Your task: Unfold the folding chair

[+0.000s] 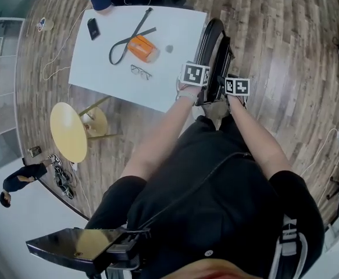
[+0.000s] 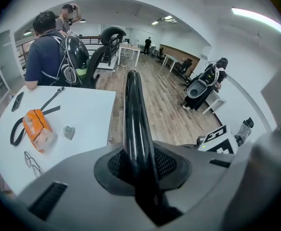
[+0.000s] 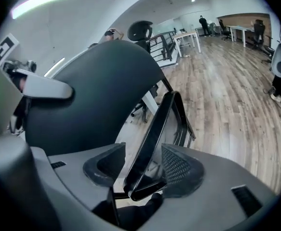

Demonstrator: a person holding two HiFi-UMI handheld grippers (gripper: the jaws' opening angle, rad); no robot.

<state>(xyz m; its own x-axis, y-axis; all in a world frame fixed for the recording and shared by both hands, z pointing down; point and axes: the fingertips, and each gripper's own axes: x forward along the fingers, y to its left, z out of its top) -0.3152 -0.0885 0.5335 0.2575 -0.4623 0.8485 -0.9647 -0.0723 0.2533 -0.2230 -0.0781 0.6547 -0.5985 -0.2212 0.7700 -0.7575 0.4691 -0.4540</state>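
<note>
Wood-plank floor [image 1: 274,39] runs under one white bench [image 1: 175,51], just left of the left gripper [image 2: 139,165]. On the bench lie one orange case [image 1: 141,48], one black strap [image 1: 128,39], one black phone [image 1: 93,28], one pair of glasses [image 1: 140,71] and one small grey block [image 1: 168,49]. One black folding chair [image 1: 213,45] stands folded ahead of the two grippers. The left gripper is clenched on its glossy black rim [image 2: 133,105]. The right gripper [image 3: 140,170] is released, jaws apart, with one black frame bar [image 3: 154,129] between them.
</note>
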